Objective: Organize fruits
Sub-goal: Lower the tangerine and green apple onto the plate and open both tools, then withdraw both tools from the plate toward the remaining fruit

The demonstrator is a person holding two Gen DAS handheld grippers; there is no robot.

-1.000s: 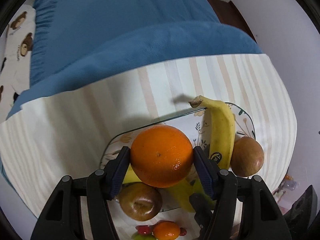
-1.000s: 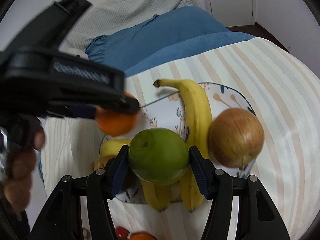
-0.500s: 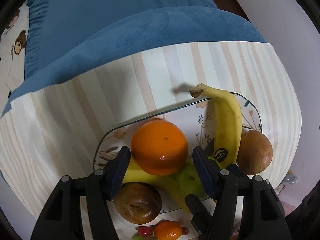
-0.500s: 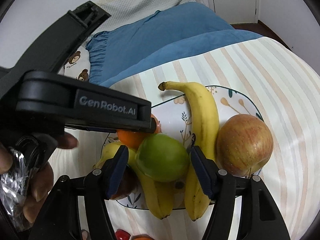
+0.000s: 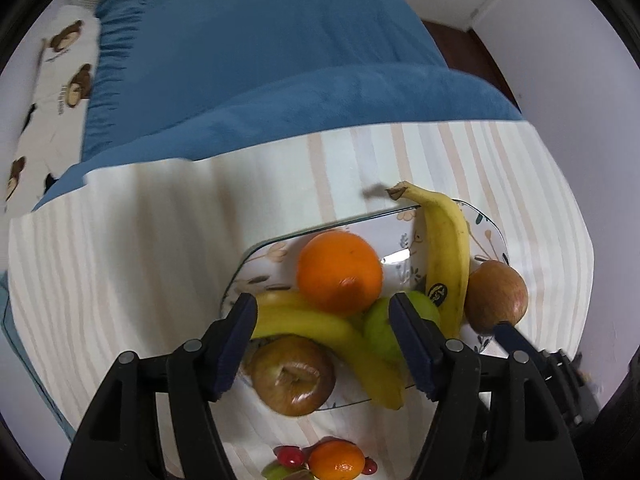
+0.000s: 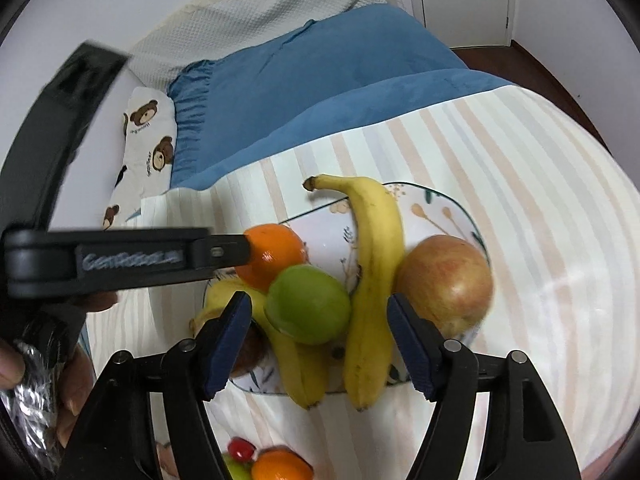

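Orange (image 5: pixel 339 272) on plate (image 5: pixel 490 236) — both tools (image 5: pixel 322 340) (image 6: pixel 319 338) empty

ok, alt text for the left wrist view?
Open left gripper above a floral plate holding an orange, green apple, bananas and two reddish apples, on a striped cloth beside a blue blanket.

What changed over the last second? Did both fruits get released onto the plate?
Yes. The left hand-held gripper let go of the orange, and the right hand-held gripper let go of the green apple. Both fruits now rest on the plate, and both grippers have opened and pulled back. The long banana and the red apple stayed put.
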